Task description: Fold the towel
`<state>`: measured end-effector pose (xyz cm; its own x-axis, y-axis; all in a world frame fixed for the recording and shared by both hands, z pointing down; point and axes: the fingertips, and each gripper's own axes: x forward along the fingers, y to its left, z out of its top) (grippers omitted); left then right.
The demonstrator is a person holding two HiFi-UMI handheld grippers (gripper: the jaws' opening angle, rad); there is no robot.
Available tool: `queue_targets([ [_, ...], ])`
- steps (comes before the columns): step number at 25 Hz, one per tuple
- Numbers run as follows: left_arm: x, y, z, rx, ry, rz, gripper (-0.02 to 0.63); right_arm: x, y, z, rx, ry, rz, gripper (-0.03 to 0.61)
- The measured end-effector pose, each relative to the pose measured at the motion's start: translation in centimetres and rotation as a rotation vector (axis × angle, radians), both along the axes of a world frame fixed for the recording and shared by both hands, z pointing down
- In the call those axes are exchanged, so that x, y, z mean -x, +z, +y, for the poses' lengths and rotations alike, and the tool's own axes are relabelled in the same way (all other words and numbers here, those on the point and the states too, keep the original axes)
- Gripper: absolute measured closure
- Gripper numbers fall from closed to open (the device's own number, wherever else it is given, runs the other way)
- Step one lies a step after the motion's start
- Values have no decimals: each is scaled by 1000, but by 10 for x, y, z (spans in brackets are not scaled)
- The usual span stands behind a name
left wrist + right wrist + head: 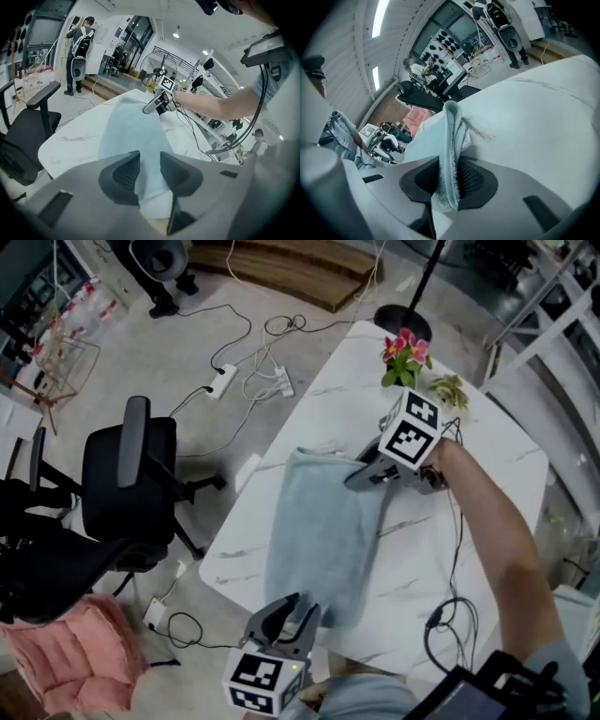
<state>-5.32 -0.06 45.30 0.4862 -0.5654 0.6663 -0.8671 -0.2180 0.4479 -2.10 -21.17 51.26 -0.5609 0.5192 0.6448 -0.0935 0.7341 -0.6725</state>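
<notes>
The left gripper [150, 159] is holding its jaws partly apart, and the near end of the towel [323, 531] is filling the gap between them. The pads seem to be pressing on it, so I am reading this as a grip on a thick bunch of cloth. From those jaws the towel is stretching straight ahead across the table [487, 512] to the right gripper [451, 176]. That gripper is clamping nearly closed on the far edge, with cloth standing up between its pads and only a narrow strip of it caught.

That shallow bite is the main risk. If the right gripper is carrying the far edge back toward the left one, the hem may be sliding out under the cloth's weight and dropping short. The left hold, being bulky, could be shedding a layer, leaving the fold crooked. Uneven pulling between the two would be skewing the edges. A cable [457, 549] is lying just behind the right gripper, beneath its arm, and could be snagging. The flowers [406, 354] beyond it are risking a knock.
</notes>
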Motion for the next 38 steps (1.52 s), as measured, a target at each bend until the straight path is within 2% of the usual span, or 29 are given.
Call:
queue_targets([
  [8, -63, 6, -11, -15, 238, 46, 477, -96, 3, -14, -34, 234, 26, 476],
  [13, -87, 3, -10, 33, 335, 60, 477, -115, -8, -17, 19, 354, -59, 422],
  [16, -89, -4, -16, 10, 342, 70, 479, -119, -8, -22, 20, 406, -33, 459],
  [24, -58, -22, -7, -45, 361, 68, 482, -102, -52, -21, -228, 393, -15, 491],
  [33, -14, -45, 29, -111, 414, 61, 486, -62, -117, 31, -560, 320, 6, 491],
  [38, 8, -51, 47, -137, 431, 51, 489, -38, -134, 64, -687, 302, -9, 491],
])
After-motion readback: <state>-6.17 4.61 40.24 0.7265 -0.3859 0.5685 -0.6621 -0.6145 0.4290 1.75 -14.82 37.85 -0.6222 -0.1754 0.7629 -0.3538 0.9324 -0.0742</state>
